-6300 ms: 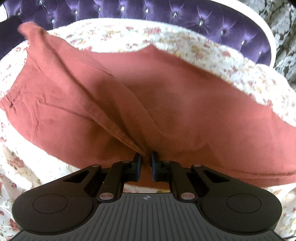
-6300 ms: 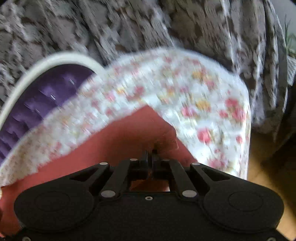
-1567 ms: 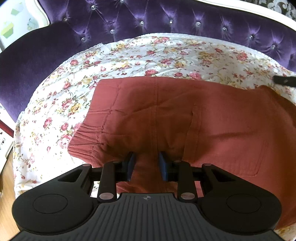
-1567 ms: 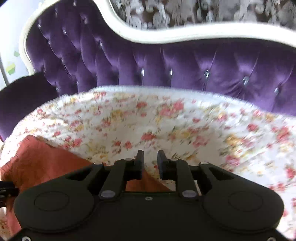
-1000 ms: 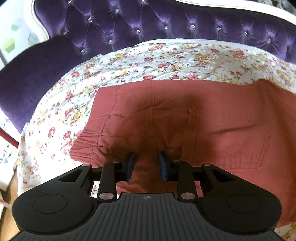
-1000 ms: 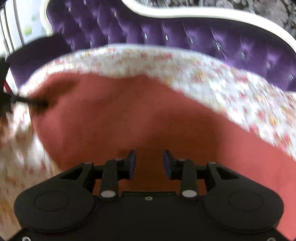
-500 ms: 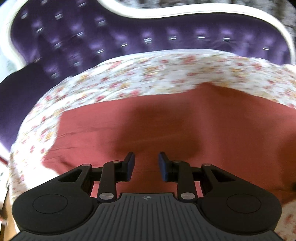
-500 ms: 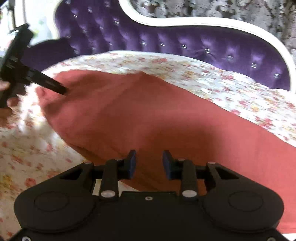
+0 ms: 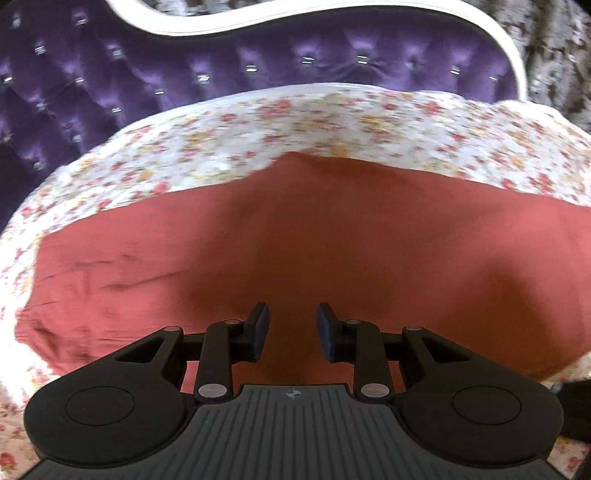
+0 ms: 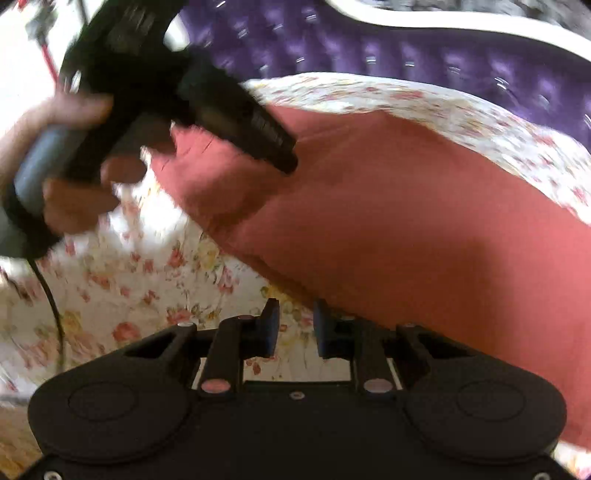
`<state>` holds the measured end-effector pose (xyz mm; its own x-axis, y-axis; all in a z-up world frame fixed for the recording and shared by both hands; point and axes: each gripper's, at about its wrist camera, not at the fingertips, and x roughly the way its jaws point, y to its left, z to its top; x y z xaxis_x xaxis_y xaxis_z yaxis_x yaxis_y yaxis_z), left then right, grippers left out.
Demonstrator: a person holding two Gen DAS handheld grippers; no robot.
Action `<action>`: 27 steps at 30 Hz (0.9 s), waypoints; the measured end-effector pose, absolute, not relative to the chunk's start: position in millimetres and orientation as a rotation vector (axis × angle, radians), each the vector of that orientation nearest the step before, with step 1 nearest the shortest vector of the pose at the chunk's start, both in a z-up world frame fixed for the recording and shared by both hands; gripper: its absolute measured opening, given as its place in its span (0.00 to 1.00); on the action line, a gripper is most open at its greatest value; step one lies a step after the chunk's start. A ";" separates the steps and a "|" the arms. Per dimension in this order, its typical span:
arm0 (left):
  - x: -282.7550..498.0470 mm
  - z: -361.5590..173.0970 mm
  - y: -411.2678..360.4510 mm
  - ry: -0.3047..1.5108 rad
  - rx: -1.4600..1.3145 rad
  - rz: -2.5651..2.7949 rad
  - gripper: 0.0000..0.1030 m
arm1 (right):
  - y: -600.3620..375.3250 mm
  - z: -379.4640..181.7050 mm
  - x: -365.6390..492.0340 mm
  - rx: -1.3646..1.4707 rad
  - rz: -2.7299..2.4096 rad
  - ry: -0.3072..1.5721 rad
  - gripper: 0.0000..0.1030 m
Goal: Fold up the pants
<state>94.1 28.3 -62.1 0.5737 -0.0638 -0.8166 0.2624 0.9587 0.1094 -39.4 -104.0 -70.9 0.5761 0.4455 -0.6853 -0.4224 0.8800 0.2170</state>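
The rust-red pants [image 9: 332,236] lie spread across the floral sheet [image 9: 295,122] on the sofa; they also show in the right wrist view [image 10: 406,206]. My left gripper [image 9: 291,325] is open and empty, hovering over the near middle of the pants. In the right wrist view the left gripper's body [image 10: 207,99] is held by a hand and reaches over the pants' left end. My right gripper [image 10: 293,325] is open and empty, just off the near edge of the pants, above the sheet.
The purple tufted sofa back [image 9: 258,70] with its white trim [image 9: 369,18] rises behind the sheet. A black cable [image 10: 51,306] hangs from the left gripper's handle. Patterned curtain [image 9: 554,55] shows at the far right.
Both grippers stay open. The left gripper has swung right along the pants, toward the right gripper. The right view has shifted so its fingers now sit over the sheet by the pants' edge.
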 end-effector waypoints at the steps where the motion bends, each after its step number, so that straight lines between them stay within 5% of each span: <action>1: 92.5 -63.9 22.0 0.942 0.235 -0.211 0.28 | -115.6 -67.0 -39.5 0.055 0.475 0.802 0.26; 5: 84.4 -75.1 -2.3 0.942 0.281 -0.260 0.28 | -186.3 -48.5 -51.3 0.181 0.262 0.760 0.28; 12: 73.0 -85.3 -12.8 0.916 0.360 -0.247 0.27 | -328.6 -35.8 -87.9 0.377 -0.222 0.725 0.46; 27: 81.1 -84.0 -12.9 0.963 0.339 -0.237 0.27 | -423.6 -68.5 -124.7 0.653 -0.524 0.720 0.46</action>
